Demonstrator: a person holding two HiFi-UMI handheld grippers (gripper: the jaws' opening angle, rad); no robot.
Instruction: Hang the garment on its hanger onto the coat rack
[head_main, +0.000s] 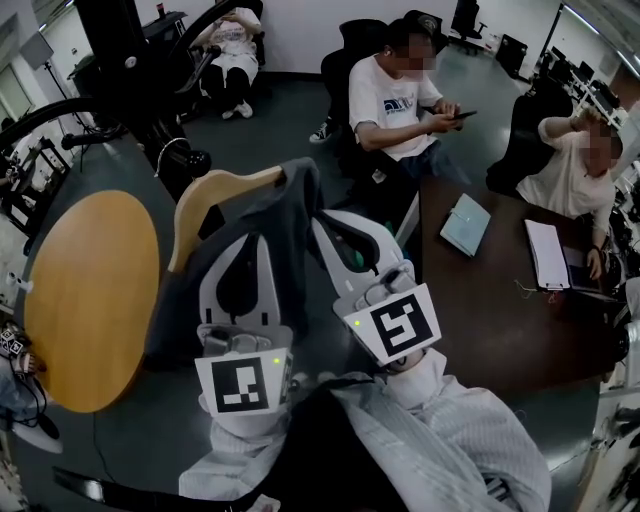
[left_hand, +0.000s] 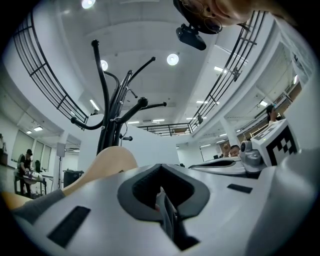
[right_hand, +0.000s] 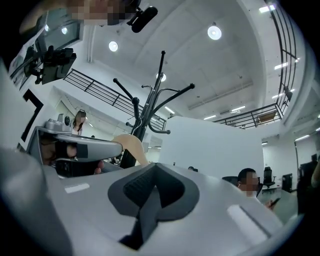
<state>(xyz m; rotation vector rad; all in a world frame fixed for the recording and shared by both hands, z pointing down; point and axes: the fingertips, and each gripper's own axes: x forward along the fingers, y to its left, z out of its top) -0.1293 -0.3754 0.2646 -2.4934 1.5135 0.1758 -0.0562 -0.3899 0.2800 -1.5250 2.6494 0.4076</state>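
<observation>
A dark grey garment (head_main: 262, 215) hangs on a wooden hanger (head_main: 212, 196), held up in front of me. My left gripper (head_main: 248, 262) reaches up under the cloth, jaws shut on a dark fold of it (left_hand: 167, 216). To its right, my right gripper (head_main: 336, 232) is shut on a grey strip of the garment (right_hand: 148, 209) near the collar. The black coat rack (left_hand: 108, 116) rises just beyond the hanger (left_hand: 106, 164) in the left gripper view. In the right gripper view the coat rack (right_hand: 147, 107) stands behind the hanger (right_hand: 129, 145).
A round wooden table (head_main: 88, 300) stands at the left and a dark desk (head_main: 500, 320) with a notebook and papers at the right. Three people sit on chairs beyond. The rack's black pole and arms (head_main: 125, 70) show at the upper left of the head view.
</observation>
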